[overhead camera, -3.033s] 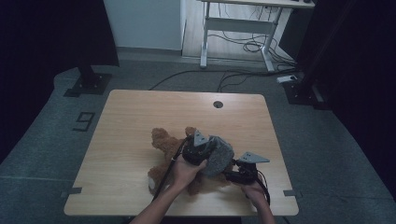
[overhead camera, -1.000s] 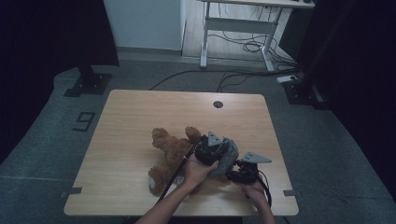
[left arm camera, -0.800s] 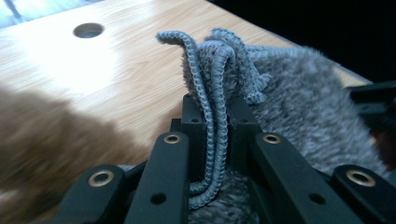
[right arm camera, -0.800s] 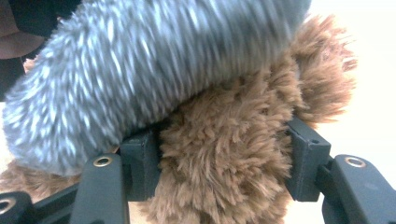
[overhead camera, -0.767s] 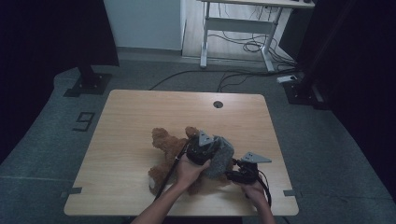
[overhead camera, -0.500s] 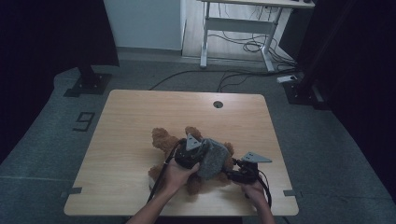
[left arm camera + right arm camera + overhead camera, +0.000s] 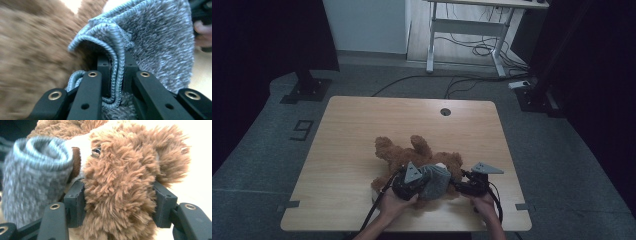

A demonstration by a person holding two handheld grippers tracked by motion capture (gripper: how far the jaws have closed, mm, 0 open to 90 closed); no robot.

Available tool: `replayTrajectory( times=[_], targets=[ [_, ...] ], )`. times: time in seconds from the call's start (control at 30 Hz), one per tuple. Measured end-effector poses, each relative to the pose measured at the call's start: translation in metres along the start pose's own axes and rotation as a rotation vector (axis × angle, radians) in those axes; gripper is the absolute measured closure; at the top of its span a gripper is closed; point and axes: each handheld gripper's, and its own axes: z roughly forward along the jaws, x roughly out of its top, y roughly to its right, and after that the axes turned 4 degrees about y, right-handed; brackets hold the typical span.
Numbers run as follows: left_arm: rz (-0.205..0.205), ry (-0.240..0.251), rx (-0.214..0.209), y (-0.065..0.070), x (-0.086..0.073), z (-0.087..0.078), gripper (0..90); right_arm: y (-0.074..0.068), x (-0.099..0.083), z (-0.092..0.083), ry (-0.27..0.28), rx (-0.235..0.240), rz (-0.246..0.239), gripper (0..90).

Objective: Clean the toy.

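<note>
A brown teddy bear (image 7: 412, 152) lies on the wooden table (image 7: 362, 125) near its front edge. A grey knitted hat (image 7: 435, 180) rests against the bear's head. My left gripper (image 7: 421, 183) is shut on the hat's ribbed rim (image 7: 112, 50), which is pinched flat between the black jaws of the left gripper (image 7: 116, 67). Brown fur (image 7: 32, 50) lies to the left of the hat (image 7: 155, 37). My right gripper (image 7: 462, 183) is shut on the bear's head (image 7: 120, 170), one pad on each side of it. In the right gripper view the hat (image 7: 32, 170) touches the bear's snout, left of my right gripper (image 7: 118, 202).
A round cable hole (image 7: 445, 111) sits near the table's far edge. Beyond the table stand a white desk frame (image 7: 462, 30) with cables on the floor and two dark stand bases (image 7: 307, 87). A "9" mark (image 7: 301, 129) is on the floor at the left.
My left gripper has carried the hat to the left and toward the near edge, lower over the bear. The right gripper has stayed on the bear's head.
</note>
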Motion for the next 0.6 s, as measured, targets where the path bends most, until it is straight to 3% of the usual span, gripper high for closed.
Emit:
replayTrajectory(
  times=[0.47,0.6],
  targets=[
    [0.133,-0.081,-0.121,0.040,0.001,0.027,81.0,0.003,-0.001,0.000,0.011,-0.001,0.029,39.8],
    [0.154,-0.092,-0.125,0.052,0.005,0.042,81.0,0.003,-0.001,-0.001,0.011,0.001,0.029,39.9]
  ],
)
